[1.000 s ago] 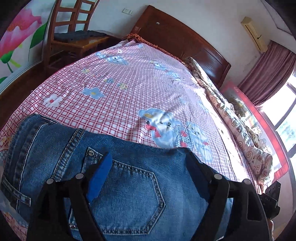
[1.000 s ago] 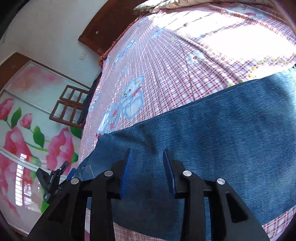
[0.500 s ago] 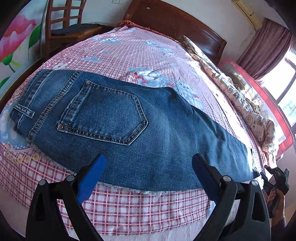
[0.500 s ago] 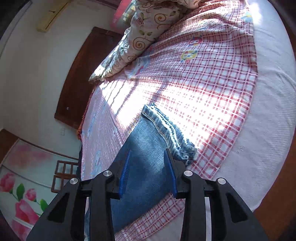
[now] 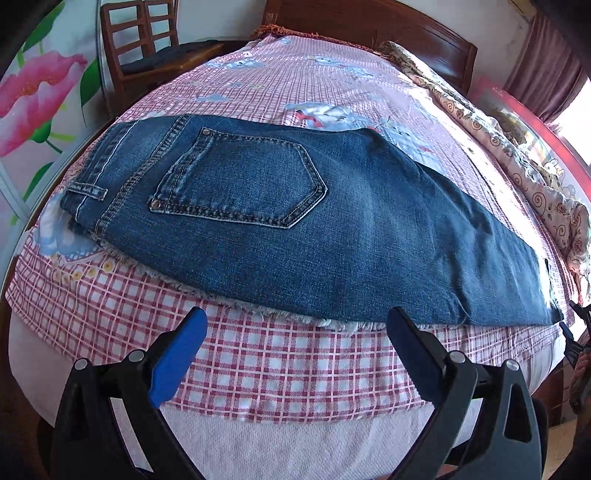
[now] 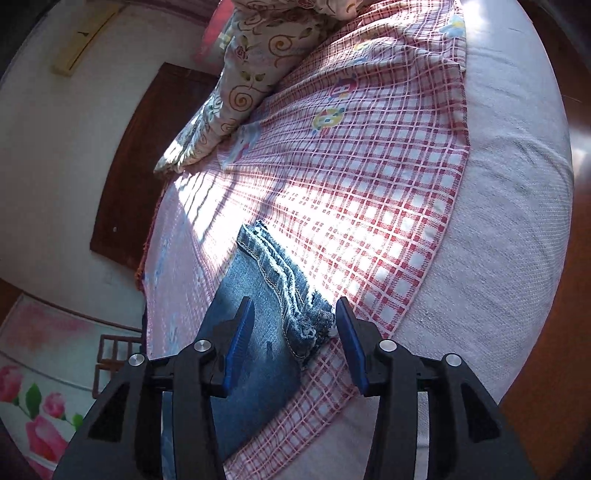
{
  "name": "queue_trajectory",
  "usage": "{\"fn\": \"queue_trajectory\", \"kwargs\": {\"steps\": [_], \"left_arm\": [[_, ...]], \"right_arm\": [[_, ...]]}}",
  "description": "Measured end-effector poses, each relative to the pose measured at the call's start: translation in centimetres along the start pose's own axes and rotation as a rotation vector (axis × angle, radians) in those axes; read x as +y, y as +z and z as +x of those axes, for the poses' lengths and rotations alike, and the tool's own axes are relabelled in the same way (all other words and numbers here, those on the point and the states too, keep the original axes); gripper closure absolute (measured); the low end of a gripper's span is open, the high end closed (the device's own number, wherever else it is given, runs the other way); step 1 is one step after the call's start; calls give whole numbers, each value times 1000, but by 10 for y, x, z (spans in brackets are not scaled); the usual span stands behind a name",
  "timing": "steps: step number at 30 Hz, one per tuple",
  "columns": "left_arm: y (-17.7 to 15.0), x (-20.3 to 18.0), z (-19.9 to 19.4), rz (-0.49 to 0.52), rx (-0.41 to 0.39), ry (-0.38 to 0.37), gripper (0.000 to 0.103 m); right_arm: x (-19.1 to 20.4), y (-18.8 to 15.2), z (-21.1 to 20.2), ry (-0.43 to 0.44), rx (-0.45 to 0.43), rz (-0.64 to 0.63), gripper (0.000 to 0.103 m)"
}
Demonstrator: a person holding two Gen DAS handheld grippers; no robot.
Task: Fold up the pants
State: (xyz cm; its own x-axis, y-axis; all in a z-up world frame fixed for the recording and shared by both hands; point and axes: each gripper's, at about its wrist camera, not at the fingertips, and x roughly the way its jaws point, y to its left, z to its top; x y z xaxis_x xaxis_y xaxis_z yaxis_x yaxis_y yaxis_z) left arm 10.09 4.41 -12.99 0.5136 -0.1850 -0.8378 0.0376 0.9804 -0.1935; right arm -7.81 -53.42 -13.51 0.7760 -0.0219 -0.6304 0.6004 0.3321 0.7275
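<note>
While the blue denim pants [image 5: 332, 229] lie leg-on-leg along the checked pink bed [image 5: 280, 369], both the left claw [image 5: 295, 332] and right claw [image 6: 293, 325] gape, empty; the right should pinch both frayed hem [image 6: 284, 280] layers squarely.

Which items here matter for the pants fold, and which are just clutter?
Job:
- jeans, flat on the checked bedsheet
- frayed leg hem, between the right gripper fingers
- left gripper, open, short of the jeans

Lying about:
- floral quilt
- wooden chair
- headboard
- curtain
</note>
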Motion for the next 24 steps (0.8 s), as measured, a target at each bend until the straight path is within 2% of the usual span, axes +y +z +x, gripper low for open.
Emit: {"fn": "queue_trajectory", "kwargs": {"steps": [2, 6, 9, 14, 15, 16, 17, 19, 22, 24], "left_arm": [[-9, 4, -5, -34, 30, -37, 5], [-32, 7, -15, -51, 58, -63, 5], [-44, 8, -19, -56, 77, -73, 5], [-53, 12, -22, -77, 92, -95, 5], [-53, 12, -22, -82, 93, -100, 5], [-52, 12, -21, -86, 94, -105, 5], [-51, 13, -22, -91, 93, -109, 5], [-46, 15, -23, -104, 82, -121, 5], [-41, 24, -28, -126, 58, -131, 5], [-39, 32, -30, -147, 43, -137, 5]], "right_arm": [[-5, 0, 5, 4, 8, 16, 43], [-4, -2, 8, 37, 3, 15, 43], [4, -7, 14, 32, 36, -13, 43], [15, -15, 20, -57, 30, -67, 44], [21, -16, 21, -102, 33, -112, 58], [30, -18, 25, -160, 48, -171, 81], [36, -20, 30, -189, 77, -211, 83], [43, -22, 30, -208, 79, -226, 86], [53, -21, 18, -176, 38, -190, 87], [70, -23, 10, -167, 12, -216, 87]]}}
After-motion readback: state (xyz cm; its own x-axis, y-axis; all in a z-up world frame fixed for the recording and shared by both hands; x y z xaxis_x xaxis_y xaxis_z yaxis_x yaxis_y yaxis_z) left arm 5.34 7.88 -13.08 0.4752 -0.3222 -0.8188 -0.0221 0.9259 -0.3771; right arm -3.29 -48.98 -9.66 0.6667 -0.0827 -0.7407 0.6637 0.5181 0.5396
